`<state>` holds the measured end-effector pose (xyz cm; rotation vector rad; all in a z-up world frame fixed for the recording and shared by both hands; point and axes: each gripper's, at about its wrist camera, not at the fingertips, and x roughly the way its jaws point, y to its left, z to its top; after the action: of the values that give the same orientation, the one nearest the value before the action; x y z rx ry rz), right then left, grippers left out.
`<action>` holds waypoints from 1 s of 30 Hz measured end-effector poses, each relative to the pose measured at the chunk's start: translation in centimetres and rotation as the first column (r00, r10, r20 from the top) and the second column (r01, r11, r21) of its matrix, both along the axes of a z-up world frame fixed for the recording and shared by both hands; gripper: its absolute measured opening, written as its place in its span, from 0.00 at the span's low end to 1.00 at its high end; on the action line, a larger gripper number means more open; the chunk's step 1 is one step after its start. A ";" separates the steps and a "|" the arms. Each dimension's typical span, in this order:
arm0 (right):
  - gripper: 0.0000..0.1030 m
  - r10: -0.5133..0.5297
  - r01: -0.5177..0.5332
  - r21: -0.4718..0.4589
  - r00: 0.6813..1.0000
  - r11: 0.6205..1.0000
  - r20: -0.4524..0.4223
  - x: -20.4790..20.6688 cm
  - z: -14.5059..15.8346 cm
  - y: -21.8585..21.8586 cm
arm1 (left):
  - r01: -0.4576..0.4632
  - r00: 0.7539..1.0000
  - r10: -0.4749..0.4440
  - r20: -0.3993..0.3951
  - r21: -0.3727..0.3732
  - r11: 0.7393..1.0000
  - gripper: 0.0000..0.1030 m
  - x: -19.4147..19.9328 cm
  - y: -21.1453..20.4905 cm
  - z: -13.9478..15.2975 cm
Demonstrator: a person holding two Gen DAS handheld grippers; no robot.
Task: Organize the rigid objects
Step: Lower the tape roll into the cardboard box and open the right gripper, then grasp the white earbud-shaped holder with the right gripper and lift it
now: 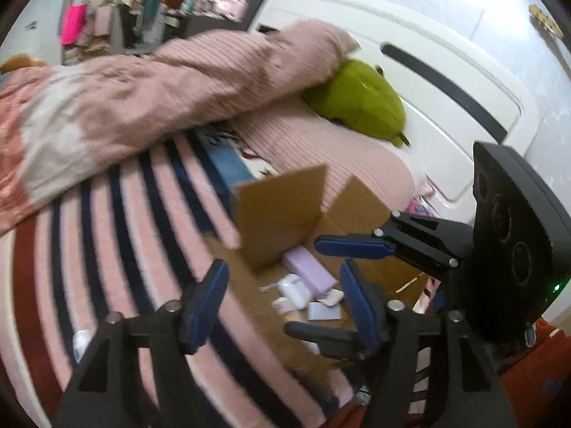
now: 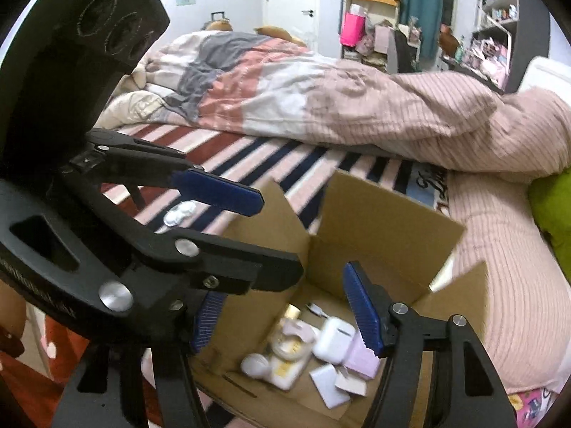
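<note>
An open cardboard box (image 2: 389,221) lies on the striped bed cover and also shows in the left wrist view (image 1: 282,210). Inside it are a white earbud case (image 2: 333,342), a pale purple case (image 1: 310,269), a cream bottle (image 2: 285,363) and small white items. A small white object (image 2: 180,212) lies on the cover outside the box. My left gripper (image 1: 282,299) is open and empty, just before the box. My right gripper (image 2: 285,324) is open and empty above the box; it also shows in the left wrist view (image 1: 321,285).
A rumpled pink duvet (image 1: 142,107) lies across the bed behind the box. A green plush (image 1: 360,100) rests by the white headboard (image 1: 446,53). Cluttered shelves (image 2: 499,28) stand at the far wall.
</note>
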<state>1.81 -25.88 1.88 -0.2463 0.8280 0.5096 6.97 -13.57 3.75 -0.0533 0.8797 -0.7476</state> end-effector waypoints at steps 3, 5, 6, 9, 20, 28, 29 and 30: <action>0.60 0.053 -0.053 0.025 0.998 0.998 0.019 -0.2 0.7 2.6 | -0.083 0.996 0.083 0.029 0.018 0.996 0.64 -0.4 4.3 0.4; 0.60 0.096 -0.097 0.038 0.995 0.995 0.024 -0.3 1.0 4.8 | -0.153 0.988 0.152 0.038 0.033 0.988 0.65 -0.6 7.5 0.2; 0.60 0.123 -0.124 0.043 0.992 0.991 0.022 -0.3 1.0 6.0 | -0.184 0.982 0.182 0.041 0.041 0.982 0.65 -0.7 8.9 0.0; 0.62 0.193 -0.193 0.061 0.981 0.979 0.006 -0.2 0.4 9.6 | -0.276 0.961 0.275 0.034 0.060 0.959 0.69 -1.0 13.3 -1.3; 0.62 0.266 -0.251 0.100 0.945 0.963 -0.188 3.6 -10.2 20.1 | -0.450 0.885 0.460 -0.074 0.120 0.885 0.70 -1.3 23.0 -9.1; 0.58 0.192 -0.175 0.093 0.954 0.980 -0.230 6.6 -15.4 22.4 | -0.475 0.861 0.491 -0.132 0.131 0.870 0.70 -0.6 24.9 -12.1; 0.56 0.180 -0.162 0.094 0.956 0.982 -0.230 6.6 -15.7 22.6 | -0.476 0.861 0.491 -0.134 0.133 0.869 0.70 -0.5 25.0 -12.2; 0.53 0.165 -0.146 0.098 0.959 0.984 -0.231 6.8 -15.9 22.8 | -0.476 0.860 0.492 -0.136 0.136 0.869 0.70 -0.5 25.0 -12.3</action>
<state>8.59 -3.08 -14.06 -0.1791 1.0248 0.7289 6.49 11.44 -8.58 -0.2462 1.0088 -0.2255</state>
